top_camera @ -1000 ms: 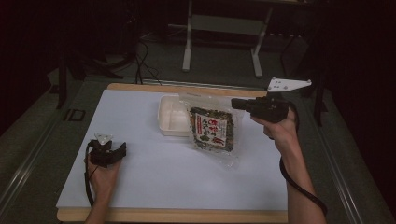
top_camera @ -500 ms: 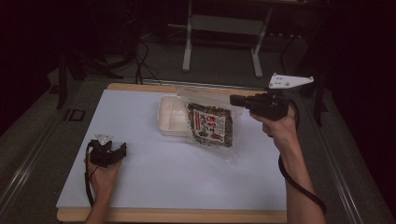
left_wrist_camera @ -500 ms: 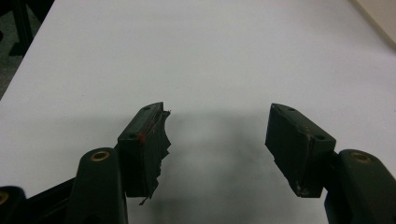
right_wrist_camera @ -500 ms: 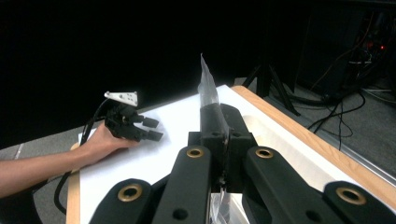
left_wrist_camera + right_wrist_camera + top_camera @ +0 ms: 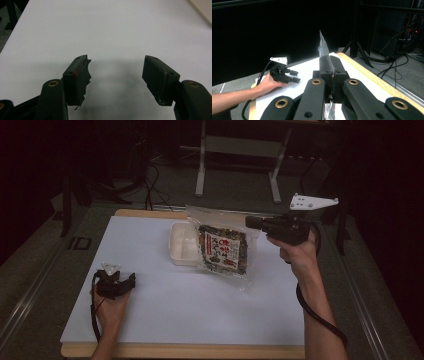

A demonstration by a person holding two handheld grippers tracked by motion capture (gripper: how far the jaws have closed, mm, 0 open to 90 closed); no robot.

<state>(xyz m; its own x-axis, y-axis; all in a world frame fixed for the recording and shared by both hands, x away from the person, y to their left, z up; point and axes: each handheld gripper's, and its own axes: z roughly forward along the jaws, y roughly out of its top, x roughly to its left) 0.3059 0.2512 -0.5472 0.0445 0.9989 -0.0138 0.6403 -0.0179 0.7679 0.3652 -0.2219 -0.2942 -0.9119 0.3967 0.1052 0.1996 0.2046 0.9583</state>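
Because the right gripper's (image 5: 255, 222) shut jaws pinch only the seaweed snack bag's (image 5: 222, 249) three-o'clock edge, it may slip onto the white tray (image 5: 181, 246) while the left gripper (image 5: 131, 280) rests open-jawed and empty on the bench (image 5: 200, 315).

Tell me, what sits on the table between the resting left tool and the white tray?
Nothing: in the high view only bare white table separates the left tool from the tray.
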